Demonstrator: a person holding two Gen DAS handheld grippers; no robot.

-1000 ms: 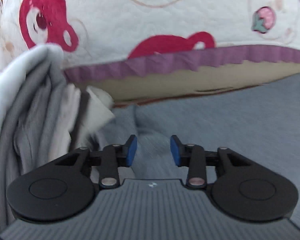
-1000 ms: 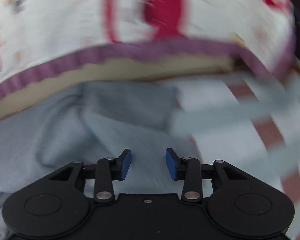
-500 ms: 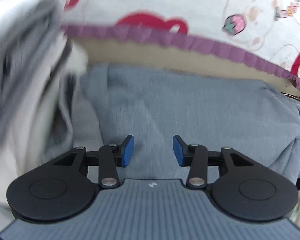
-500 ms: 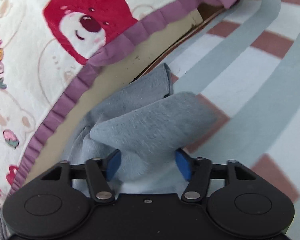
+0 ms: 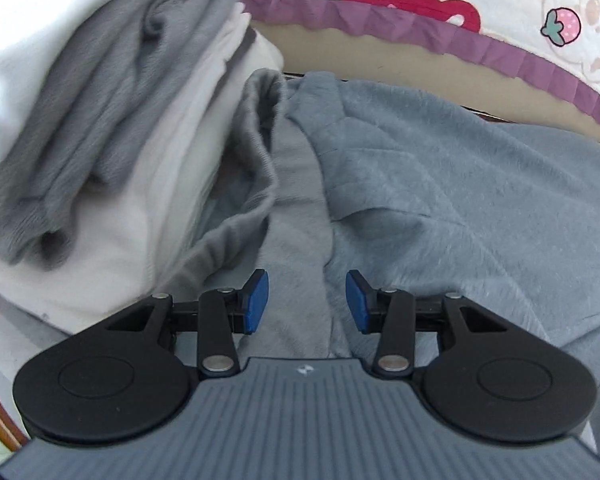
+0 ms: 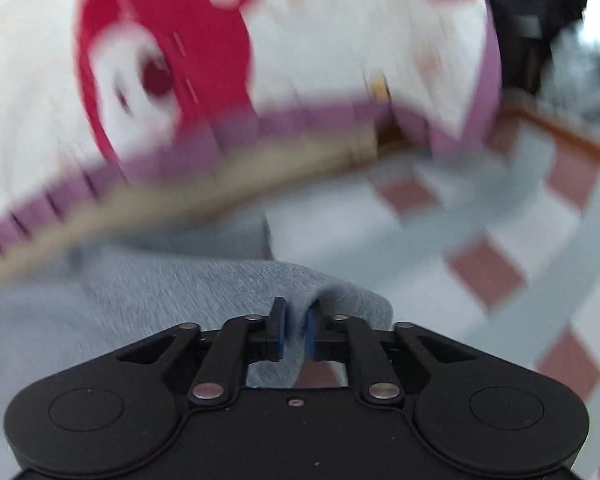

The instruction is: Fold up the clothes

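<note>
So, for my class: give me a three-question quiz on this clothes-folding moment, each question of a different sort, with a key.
1. True or false: the left gripper has cloth pinched between its fingers.
2. What do the right gripper's fingers have between them? A) the blanket B) a fold of the garment C) nothing
3. In the left wrist view, what lies to the left of the garment?

Key
1. False: its fingers are apart above the garment, gripping nothing.
2. B: the jaws are closing on that fold.
3. A pile of grey and white clothes.
</note>
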